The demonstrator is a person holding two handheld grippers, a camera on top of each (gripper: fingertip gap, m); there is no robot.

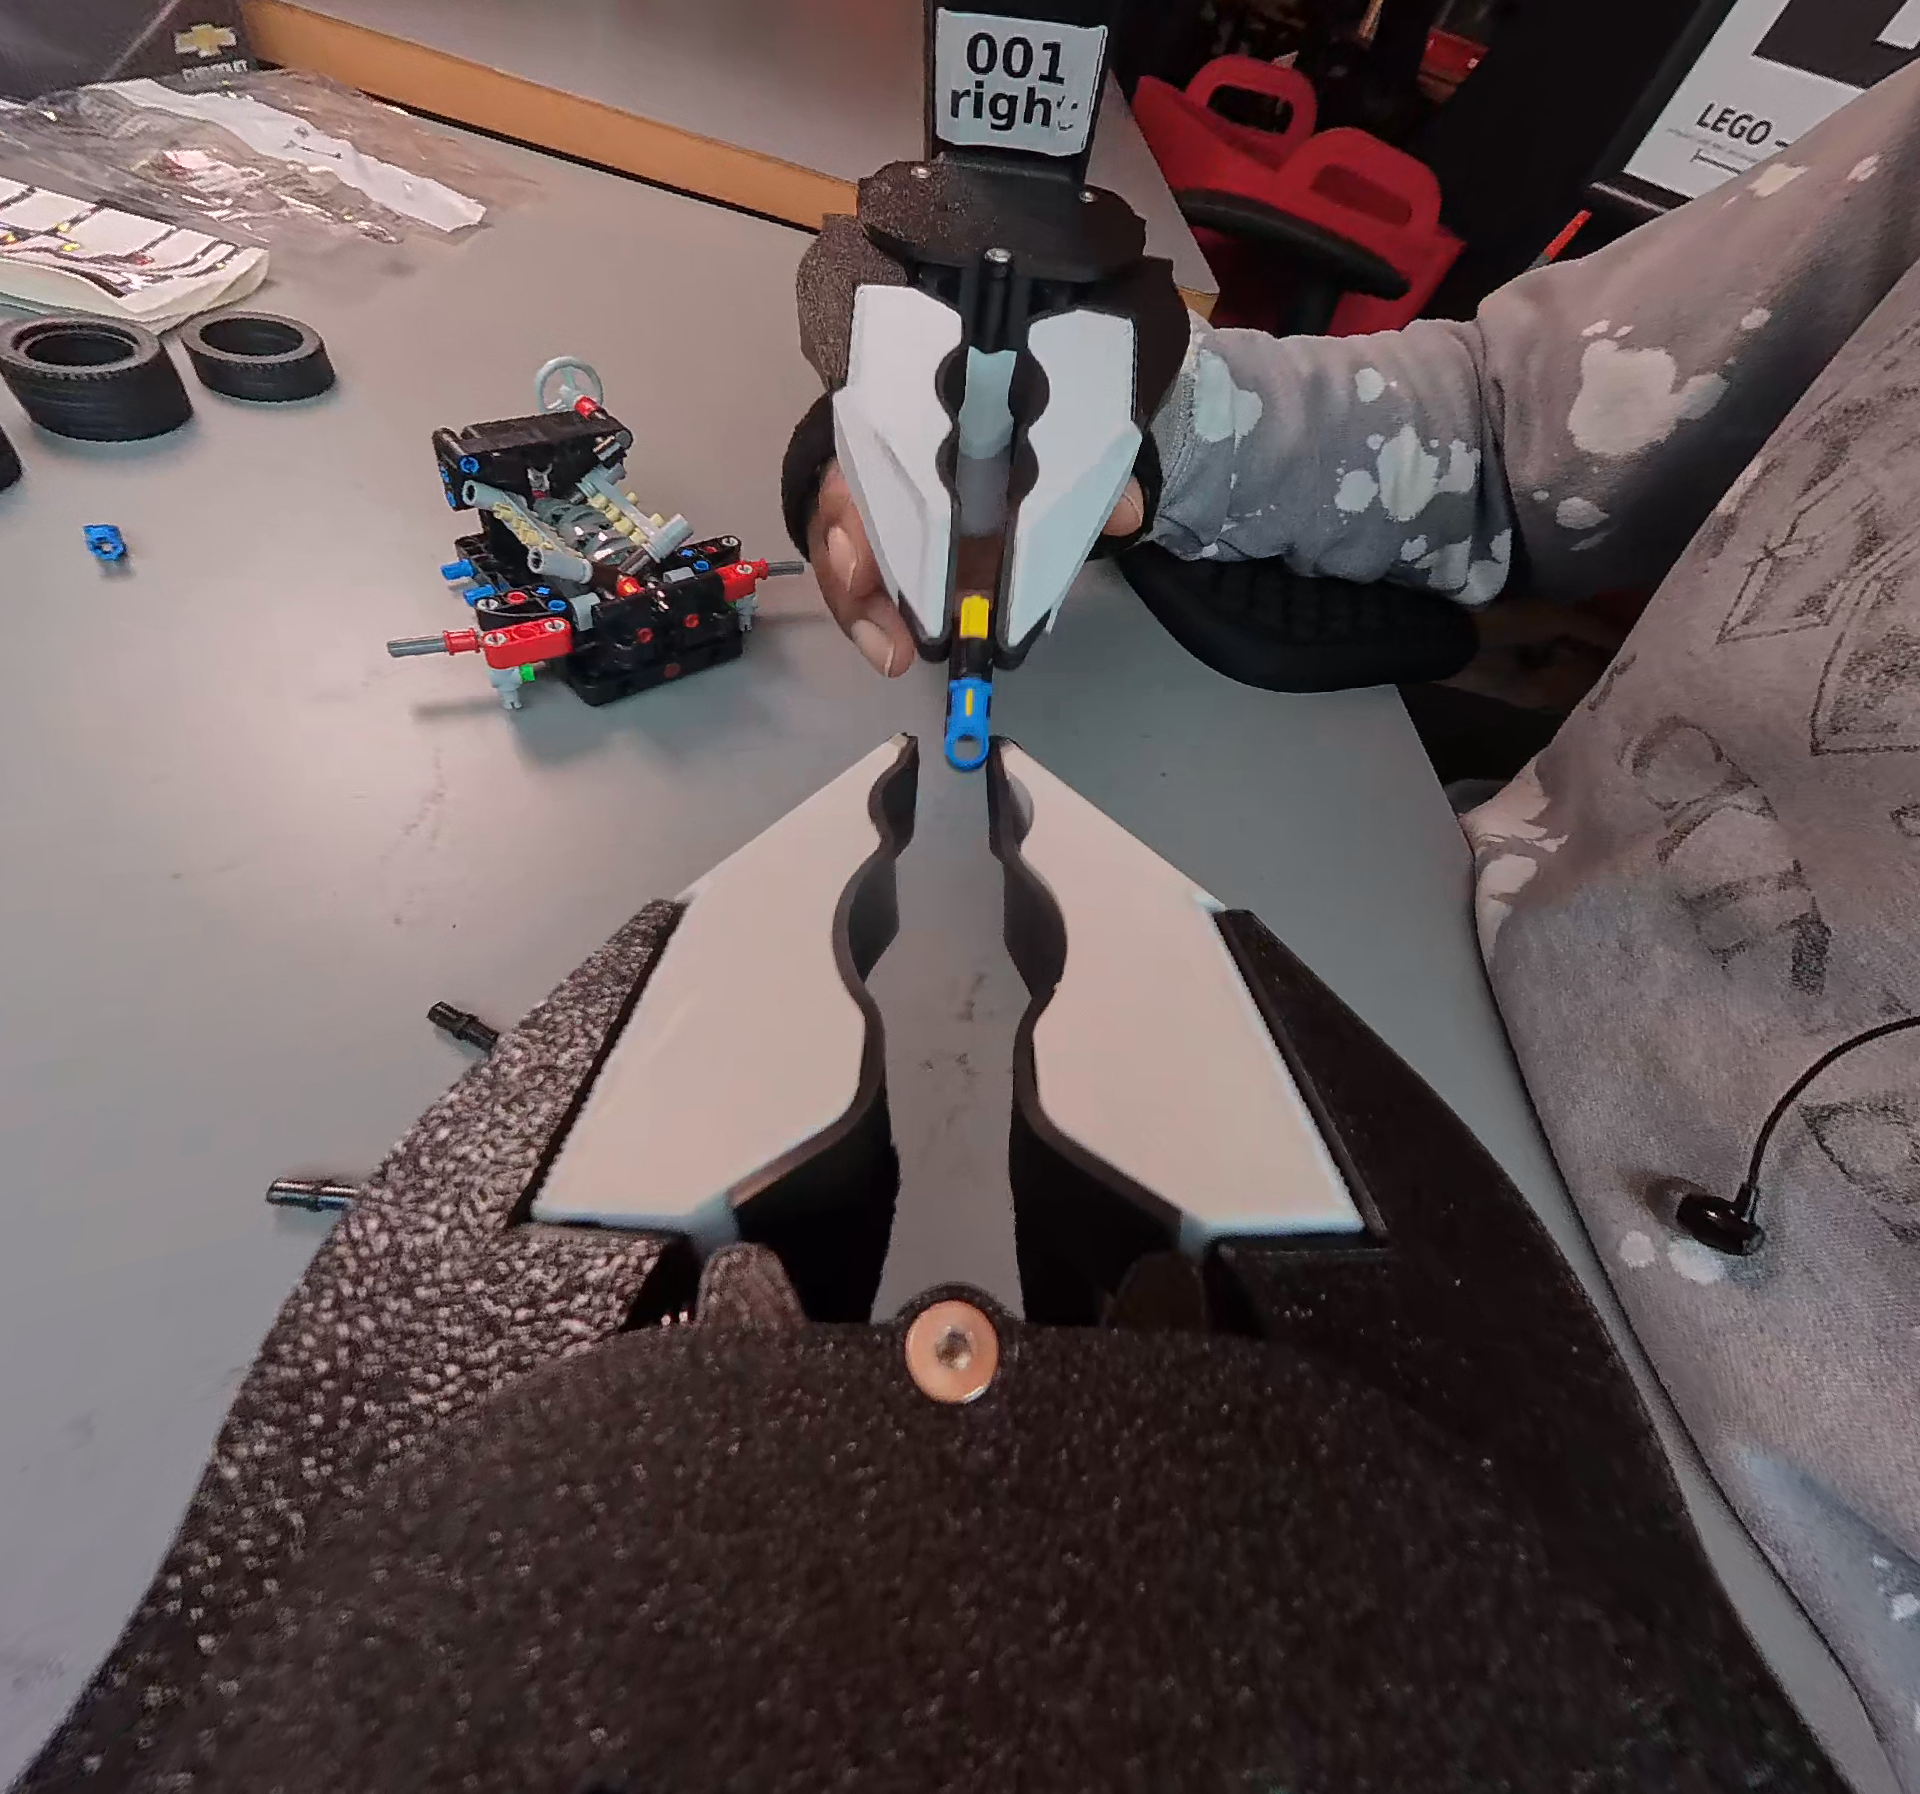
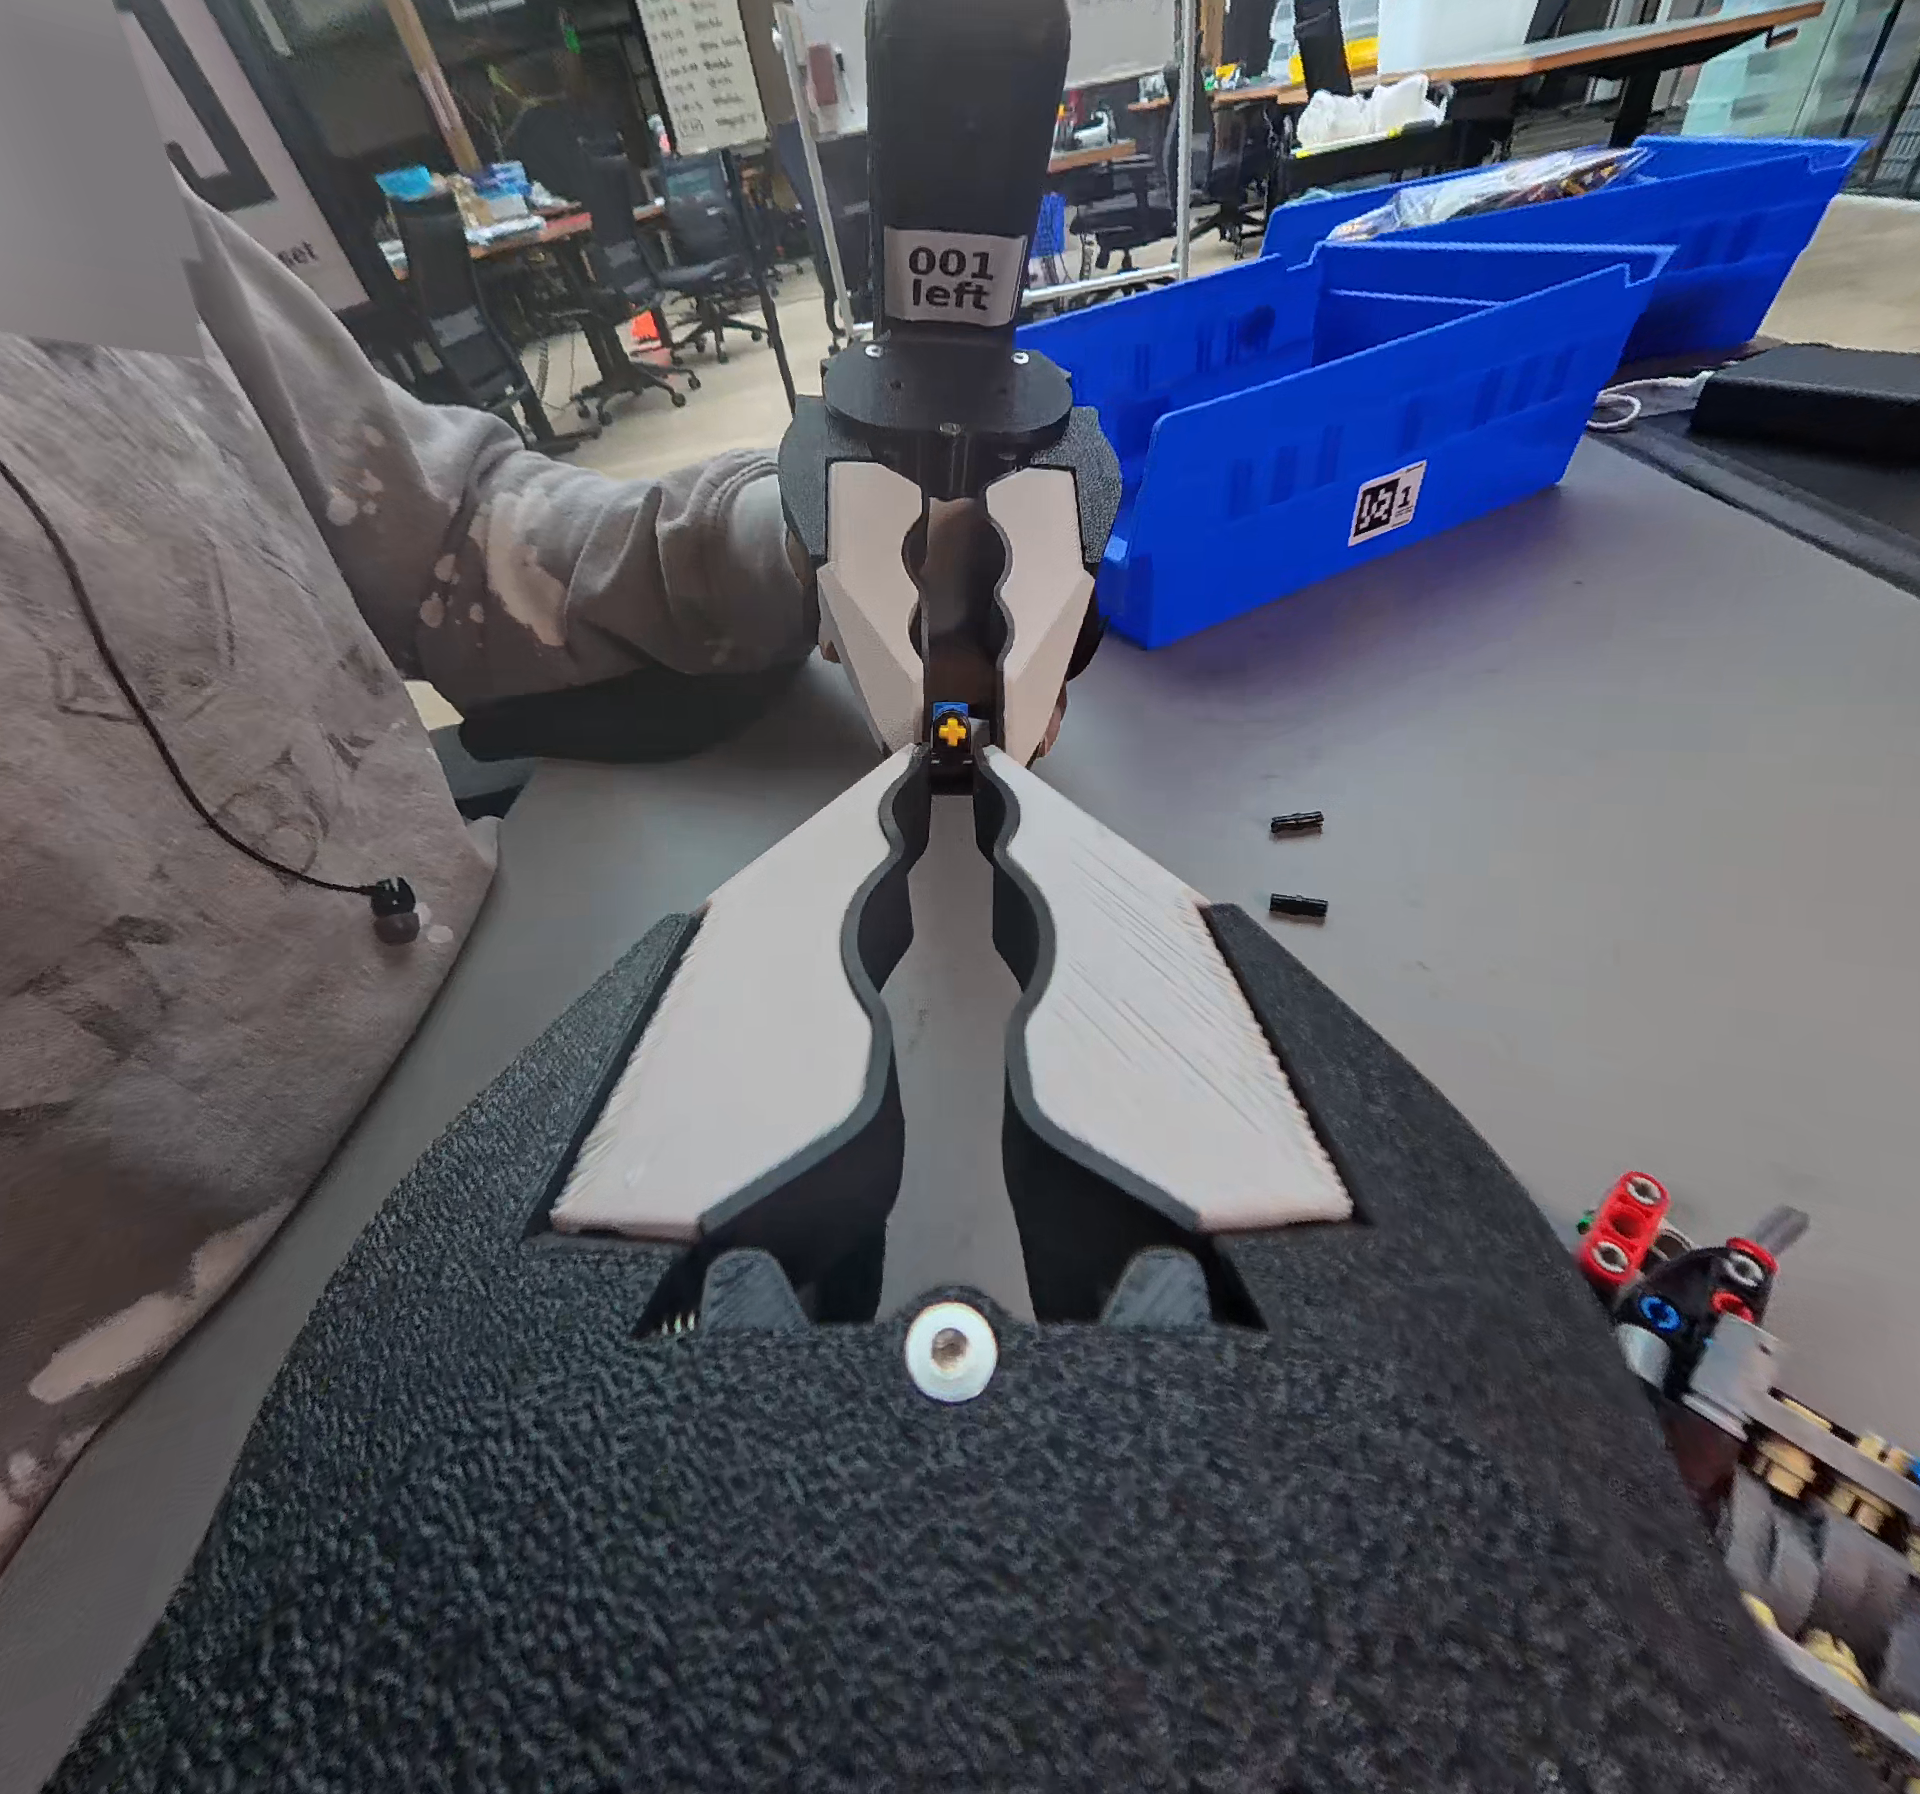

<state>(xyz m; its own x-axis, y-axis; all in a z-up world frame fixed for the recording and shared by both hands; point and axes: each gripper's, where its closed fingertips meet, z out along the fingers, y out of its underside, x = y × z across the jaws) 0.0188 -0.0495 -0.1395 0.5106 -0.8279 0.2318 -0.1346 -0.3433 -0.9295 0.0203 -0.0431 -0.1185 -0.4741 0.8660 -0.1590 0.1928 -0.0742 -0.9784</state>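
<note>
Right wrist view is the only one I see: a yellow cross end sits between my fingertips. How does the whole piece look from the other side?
Observer: It is a short yellow, black and blue plastic rod piece sticking out of the right gripper; its blue ring end reaches between the tips of the left gripper.
Operator: Are any loose parts outside my view?
Observer: Yes, black rubber tyres lie on the grey table, beyond the brick-built car chassis.
Operator: Anything smaller?
Observer: One small blue plastic connector lies alone near the tyres.
</note>
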